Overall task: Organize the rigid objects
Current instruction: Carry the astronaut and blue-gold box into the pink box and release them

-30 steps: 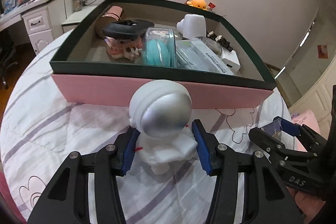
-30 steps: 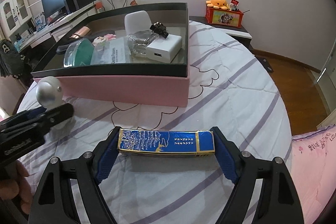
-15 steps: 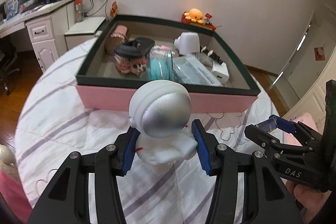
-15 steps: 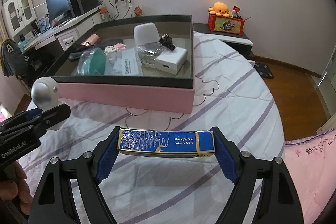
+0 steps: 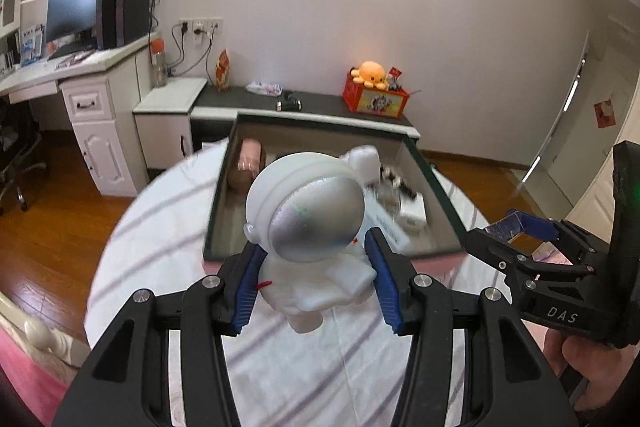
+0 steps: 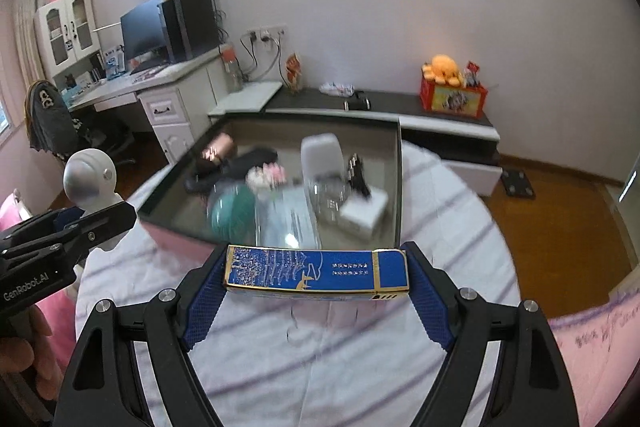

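Observation:
A white astronaut figure [image 5: 308,239] with a silver visor hangs above the bed, and my left gripper [image 5: 314,281] is shut on its body. The same figure [image 6: 90,183] shows at the left of the right wrist view. My right gripper [image 6: 316,287] is shut on a flat blue box with gold trim [image 6: 316,273], held by its two short ends. That right gripper [image 5: 524,243] also appears at the right of the left wrist view. Beyond both lies the pink storage box with a dark green rim [image 6: 400,187], holding several small items.
The box [image 5: 436,195] sits on a round bed with a white, purple-striped cover [image 6: 460,227]. Inside are a white charger [image 6: 362,213], a teal round case [image 6: 234,211] and a white rounded block [image 6: 322,153]. A low dark cabinet [image 6: 400,107] and a desk [image 6: 160,91] stand behind.
Both grippers have risen with their loads, so the bed and the box look smaller and farther below. The grips have not changed.

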`<state>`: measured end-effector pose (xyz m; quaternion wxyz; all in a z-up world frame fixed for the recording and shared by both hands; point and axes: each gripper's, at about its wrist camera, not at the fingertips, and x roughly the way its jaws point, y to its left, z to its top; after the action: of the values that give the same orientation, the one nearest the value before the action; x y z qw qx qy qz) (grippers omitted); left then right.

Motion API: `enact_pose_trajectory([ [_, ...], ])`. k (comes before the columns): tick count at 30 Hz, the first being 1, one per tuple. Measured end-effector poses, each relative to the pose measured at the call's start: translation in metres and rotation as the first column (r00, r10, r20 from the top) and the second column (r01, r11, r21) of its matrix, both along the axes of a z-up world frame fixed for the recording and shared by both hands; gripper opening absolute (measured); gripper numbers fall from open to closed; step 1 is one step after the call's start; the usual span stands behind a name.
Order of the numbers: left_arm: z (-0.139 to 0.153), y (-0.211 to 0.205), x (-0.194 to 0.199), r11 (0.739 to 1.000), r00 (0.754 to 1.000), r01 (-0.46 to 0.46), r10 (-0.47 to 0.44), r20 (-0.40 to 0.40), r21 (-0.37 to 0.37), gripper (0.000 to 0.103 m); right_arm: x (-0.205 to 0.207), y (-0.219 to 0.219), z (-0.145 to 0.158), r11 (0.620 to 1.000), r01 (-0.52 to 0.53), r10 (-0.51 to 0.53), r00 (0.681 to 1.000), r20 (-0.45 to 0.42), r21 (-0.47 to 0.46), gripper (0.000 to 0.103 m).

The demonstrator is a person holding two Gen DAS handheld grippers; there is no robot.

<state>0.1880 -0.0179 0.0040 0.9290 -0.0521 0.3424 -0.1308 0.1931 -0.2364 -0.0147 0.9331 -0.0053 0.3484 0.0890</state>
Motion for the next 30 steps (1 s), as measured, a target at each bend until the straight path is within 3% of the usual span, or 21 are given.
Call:
enact_pose_trajectory([
  [7, 0.010, -0.006, 0.053, 1.000, 1.000, 0.017, -0.017, 0.010, 0.011, 0.051, 0.059, 0.003, 0.005, 1.000, -0.004, 0.004, 1.000, -0.005, -0.006, 0.083],
  [13, -0.021, -0.006, 0.089, 1.000, 0.998, 0.021, -0.021, -0.058, 0.014, 0.051, 0.092, 0.000, -0.022, 1.000, 0.008, -0.010, 0.998, -0.066, -0.029, 0.083],
  [20, -0.060, -0.001, 0.096, 1.000, 0.990, 0.015, -0.014, -0.138, 0.005, 0.051, 0.098, 0.001, -0.053, 0.999, 0.014, -0.020, 0.992, -0.125, -0.048, 0.083],
  [30, -0.069, -0.003, 0.094, 1.000, 0.988, 0.016, -0.013, -0.154, 0.019, 0.051, 0.099, 0.004, -0.067, 0.996, 0.025, -0.038, 0.988, -0.148, -0.088, 0.084],
])
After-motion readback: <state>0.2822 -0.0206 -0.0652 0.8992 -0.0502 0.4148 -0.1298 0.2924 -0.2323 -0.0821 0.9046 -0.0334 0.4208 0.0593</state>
